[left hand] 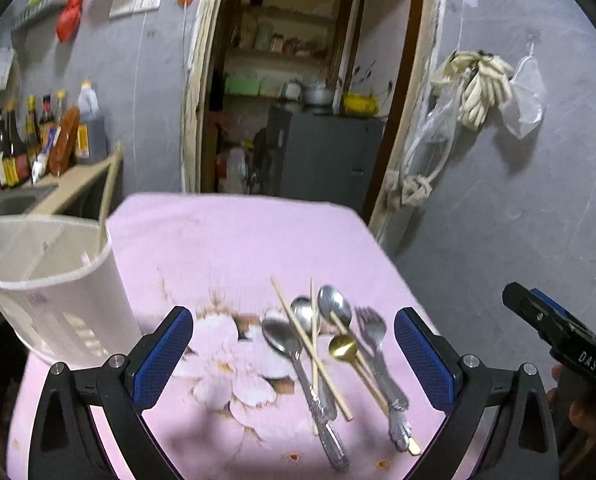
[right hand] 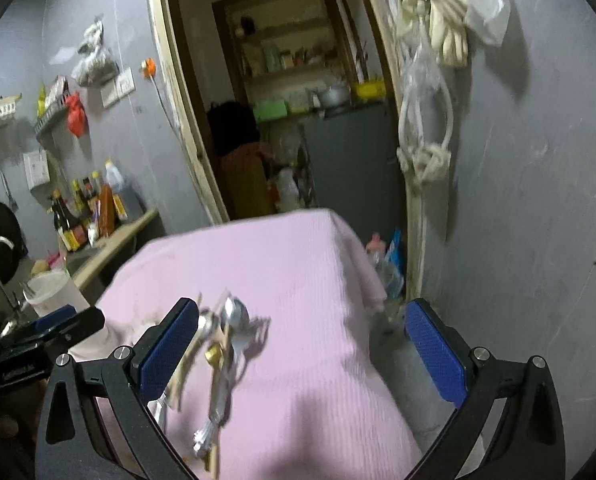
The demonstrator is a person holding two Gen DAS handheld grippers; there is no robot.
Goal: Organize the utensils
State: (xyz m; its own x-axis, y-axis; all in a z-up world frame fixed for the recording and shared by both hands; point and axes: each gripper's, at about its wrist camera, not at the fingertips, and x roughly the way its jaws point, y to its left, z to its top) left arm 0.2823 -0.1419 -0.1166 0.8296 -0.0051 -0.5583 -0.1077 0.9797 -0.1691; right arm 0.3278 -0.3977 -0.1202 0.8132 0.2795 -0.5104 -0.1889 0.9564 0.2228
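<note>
A pile of utensils lies on a pink flowered cloth (left hand: 226,240): silver spoons (left hand: 284,340), a gold spoon (left hand: 342,347), a silver fork (left hand: 371,326) and wooden chopsticks (left hand: 313,336). A white utensil holder (left hand: 58,304) stands at the cloth's left, with a chopstick (left hand: 108,196) in it. My left gripper (left hand: 294,344) is open, its fingers either side of the pile and above it. My right gripper (right hand: 301,340) is open above the cloth (right hand: 298,280), with the blurred utensils (right hand: 226,344) by its left finger. The right gripper also shows in the left wrist view (left hand: 553,332).
A counter (left hand: 70,184) with sauce bottles (left hand: 30,136) and a sink is at the left. An open doorway (left hand: 298,100) with shelves and a grey cabinet is behind the table. Rope and bags (left hand: 477,88) hang on the right wall. The cloth's right edge drops to the floor (right hand: 409,360).
</note>
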